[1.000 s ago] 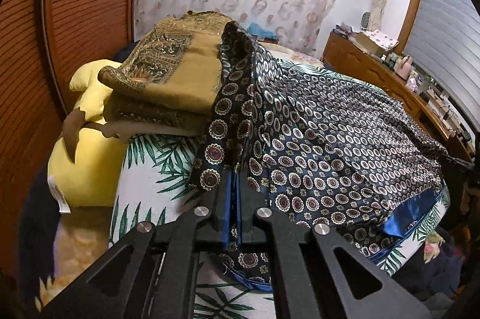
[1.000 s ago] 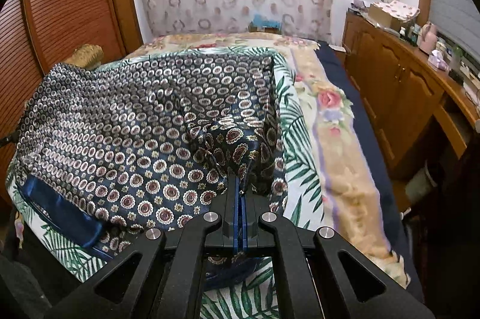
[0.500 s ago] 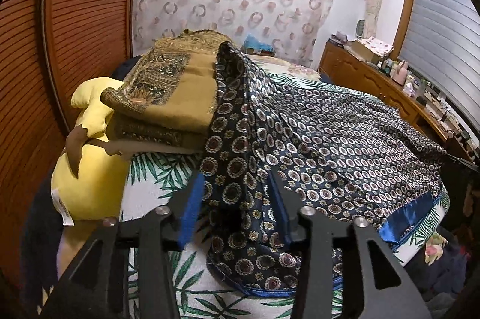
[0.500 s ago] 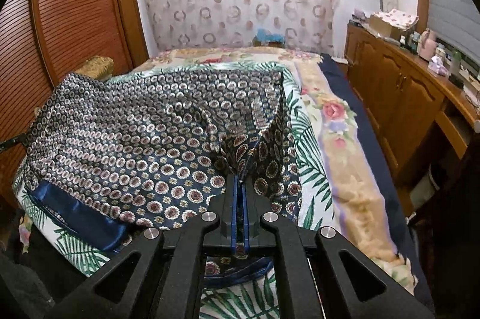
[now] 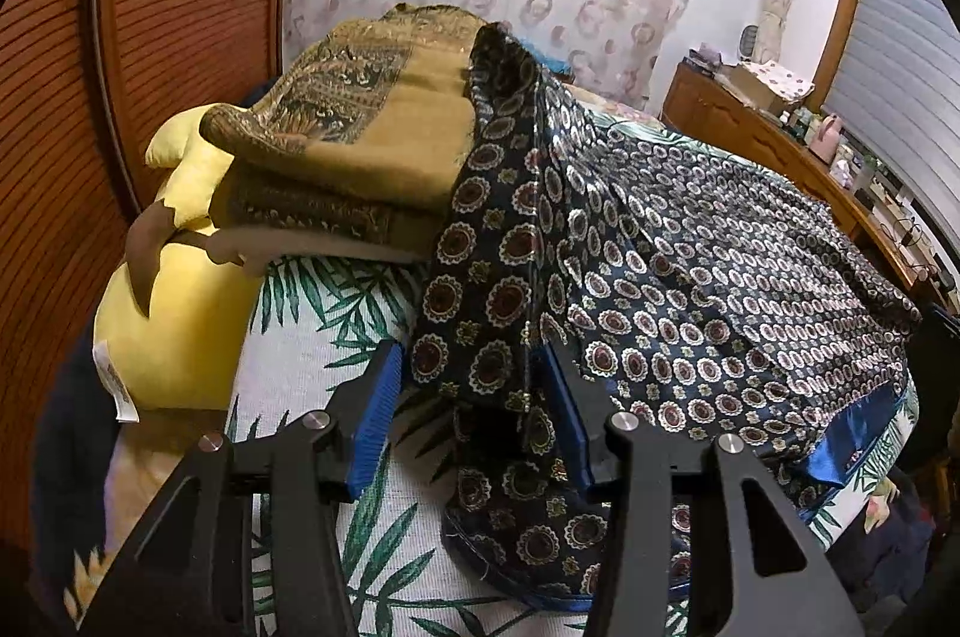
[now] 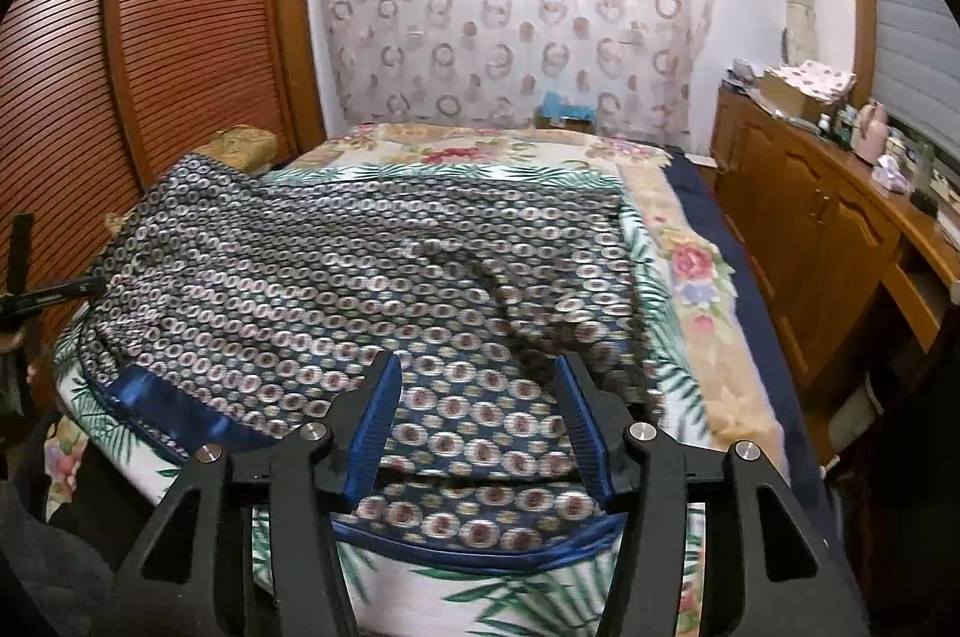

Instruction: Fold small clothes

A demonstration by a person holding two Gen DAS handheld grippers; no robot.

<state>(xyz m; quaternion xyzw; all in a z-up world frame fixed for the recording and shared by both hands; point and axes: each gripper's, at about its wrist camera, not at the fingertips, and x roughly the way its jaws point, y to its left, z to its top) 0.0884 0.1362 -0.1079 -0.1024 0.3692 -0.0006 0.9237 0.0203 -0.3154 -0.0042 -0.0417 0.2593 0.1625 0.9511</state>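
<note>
One patterned garment [image 6: 336, 277] lies spread; both grippers' fingers [image 5: 378, 418] [image 6: 372, 427] just opened, apart, gripping nothing.

Left gripper [image 5: 474, 418]: two matte black plastic fingers [image 5: 360, 415] with triangular cut-outs in the linkage arms, silver round screw heads at the pivots, ribbed blue pads on the inner faces. Right gripper [image 6: 477, 418]: identical build, with black fingers [image 6: 366, 409], blue ribbed pads and four silver screw heads. No cables or markings visible on either.
</note>
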